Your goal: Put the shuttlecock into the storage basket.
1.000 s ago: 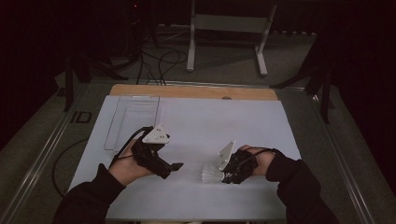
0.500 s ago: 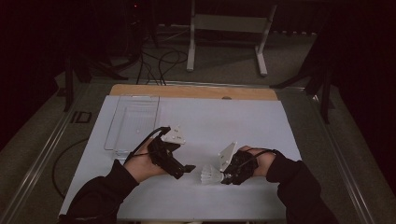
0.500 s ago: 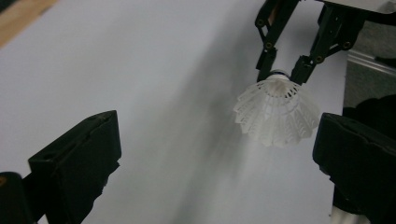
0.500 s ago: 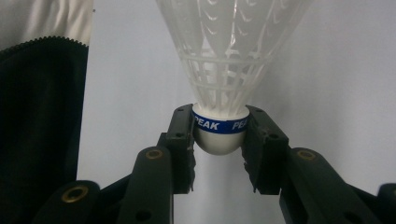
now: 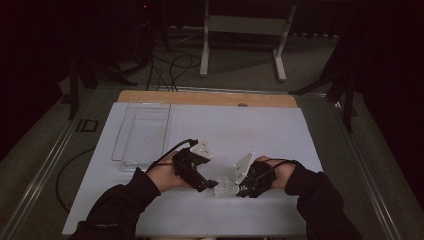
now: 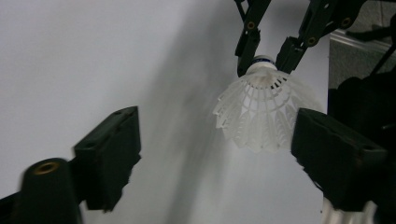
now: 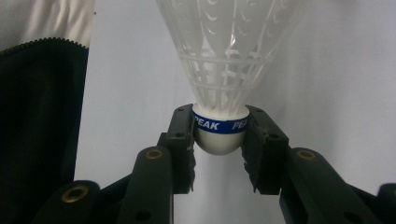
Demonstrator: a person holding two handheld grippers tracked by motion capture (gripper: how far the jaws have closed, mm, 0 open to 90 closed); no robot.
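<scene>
A white plastic shuttlecock [image 5: 225,188] hangs just above the white table sheet [image 5: 250,130], near its front edge. My right gripper [image 5: 241,189] is shut on its cork; in the right gripper view the jaws of the right gripper [image 7: 219,135] clamp the blue-banded cork of the shuttlecock [image 7: 224,56], skirt pointing away. My left gripper [image 5: 212,185] has come up from the left. In the left gripper view the shuttlecock's skirt [image 6: 264,109] lies between the jaws of the left gripper [image 6: 219,140], close to the right-hand jaw and untouched. These jaws have just been closing and still stand apart. The right gripper [image 6: 267,58] shows above the skirt.
A clear plastic tray [image 5: 142,132] lies on the sheet at the back left. A wooden strip [image 5: 210,98] runs along the table's far edge. Beyond it are a metal stand [image 5: 245,30] and cables on the floor. The person's dark sleeves enter from the bottom.
The left hand has moved right and slightly down, bringing its gripper up to the shuttlecock's skirt. The right hand and the shuttlecock have stayed in place.
</scene>
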